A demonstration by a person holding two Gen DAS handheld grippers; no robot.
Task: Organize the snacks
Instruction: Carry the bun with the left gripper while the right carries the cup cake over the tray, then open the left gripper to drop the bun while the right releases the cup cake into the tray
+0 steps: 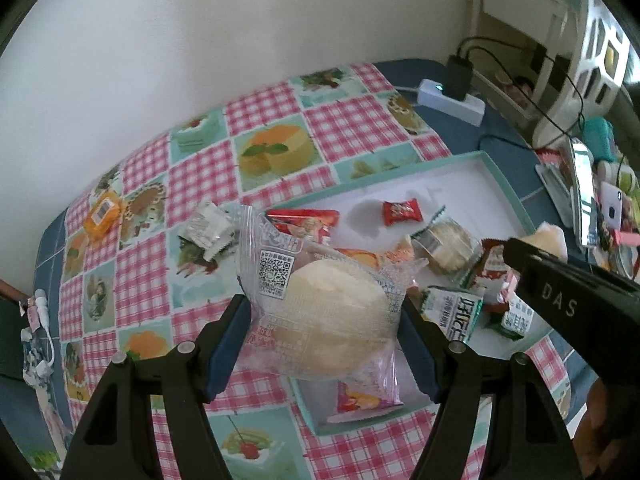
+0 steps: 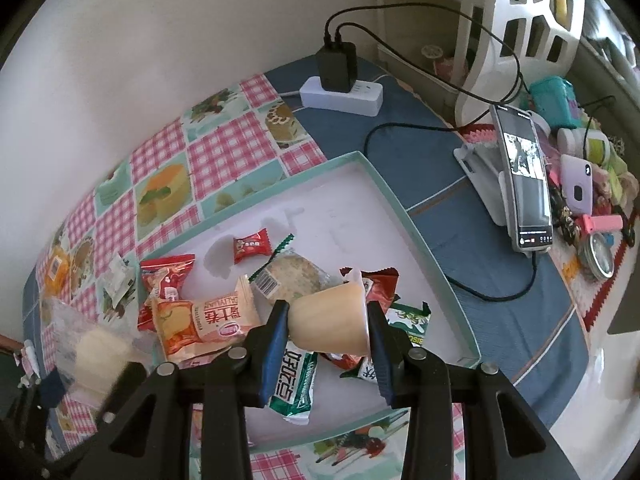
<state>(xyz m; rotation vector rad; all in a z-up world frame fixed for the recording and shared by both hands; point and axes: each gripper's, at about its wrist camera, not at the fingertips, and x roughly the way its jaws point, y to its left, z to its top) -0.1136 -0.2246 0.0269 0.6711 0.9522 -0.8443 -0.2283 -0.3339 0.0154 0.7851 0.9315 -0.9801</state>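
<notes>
A plain cream wall (image 2: 168, 40) rises behind the table, whose checked cloth (image 1: 256, 120) covers 1 part of a blue cover (image 2: 472, 232). Right of the wall stands pale furniture (image 2: 516, 20), perhaps a chair.

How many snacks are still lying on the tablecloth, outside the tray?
2. An orange packet lies near the cloth's far left edge, and a white-and-green packet lies just left of the tray. Others may be hidden behind the claws.

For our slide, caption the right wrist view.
Right gripper clamps a jelly cup above the snack-filled tray.
</notes>
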